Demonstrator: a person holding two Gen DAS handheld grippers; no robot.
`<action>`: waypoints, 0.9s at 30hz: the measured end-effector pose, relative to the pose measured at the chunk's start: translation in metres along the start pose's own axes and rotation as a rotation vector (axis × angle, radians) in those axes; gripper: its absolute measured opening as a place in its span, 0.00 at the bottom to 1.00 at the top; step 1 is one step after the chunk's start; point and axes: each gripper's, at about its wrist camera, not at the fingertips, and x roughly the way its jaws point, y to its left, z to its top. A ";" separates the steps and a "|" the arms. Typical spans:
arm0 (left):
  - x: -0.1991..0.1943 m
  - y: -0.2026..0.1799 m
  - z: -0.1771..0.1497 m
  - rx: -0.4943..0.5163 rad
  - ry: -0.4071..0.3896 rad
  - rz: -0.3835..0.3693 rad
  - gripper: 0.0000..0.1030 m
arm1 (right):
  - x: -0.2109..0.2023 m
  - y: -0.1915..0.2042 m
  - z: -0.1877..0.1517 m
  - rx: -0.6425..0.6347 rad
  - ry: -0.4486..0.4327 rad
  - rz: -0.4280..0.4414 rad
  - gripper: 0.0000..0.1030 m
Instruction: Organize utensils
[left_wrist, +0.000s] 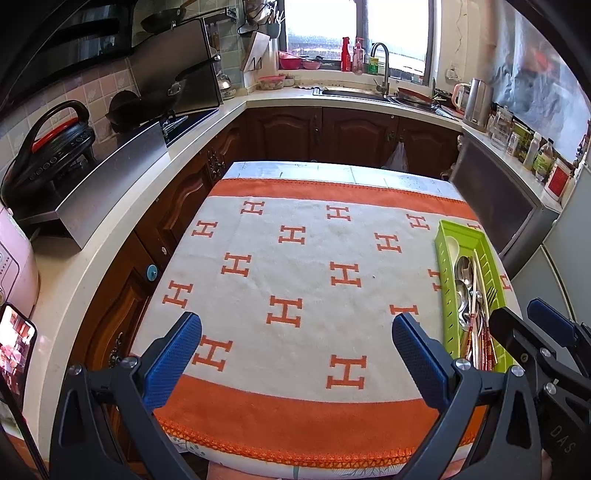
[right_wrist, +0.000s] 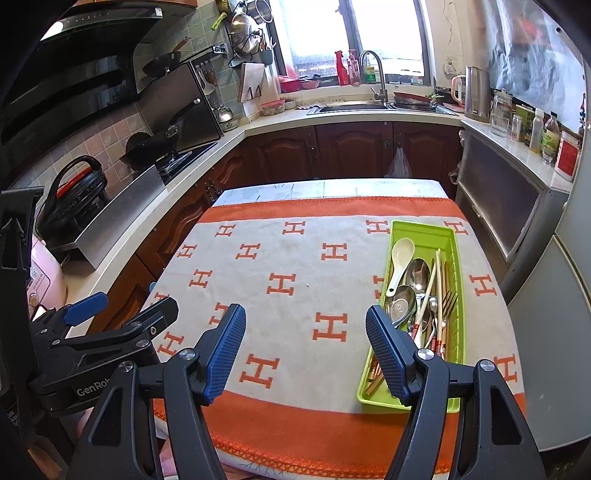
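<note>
A table (right_wrist: 258, 417) draped in a white and orange cloth (right_wrist: 295, 295) printed with orange H marks fills the middle of a kitchen, with counters, a sink and a stove running round behind it. On the cloth, along the table's right side, lies a long green tray (right_wrist: 456, 251), its length running away from the cameras. The utensils are all gathered inside it: a white ceramic spoon (right_wrist: 399, 258) at the far left, metal spoons (right_wrist: 417, 273) beside and below it, pale chopsticks (right_wrist: 432, 284) with red patterned ends lying lengthwise, and a fork (right_wrist: 448, 299) toward the right wall. The left gripper (left_wrist: 297, 354) hovers over the near middle of the cloth with its blue-padded fingers spread wide and nothing between them; the tray sits just to the right of its right finger, apart from it. The right gripper (right_wrist: 306, 354) is likewise wide open and holds nothing; its right finger (right_wrist: 388, 354) overlaps the tray's near left corner in the right wrist view, though whether it touches the tray cannot be told. The two grippers are side by side near the table's front edge.
</note>
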 end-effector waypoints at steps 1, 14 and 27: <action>0.000 0.000 0.000 -0.001 0.000 -0.001 0.99 | 0.001 0.000 0.000 0.001 0.001 0.000 0.67; 0.002 0.002 0.000 -0.002 0.003 -0.006 0.99 | 0.011 -0.001 -0.004 0.008 0.017 -0.002 0.67; 0.004 0.000 -0.005 -0.012 0.013 -0.007 0.99 | 0.017 -0.001 -0.008 0.015 0.032 0.001 0.67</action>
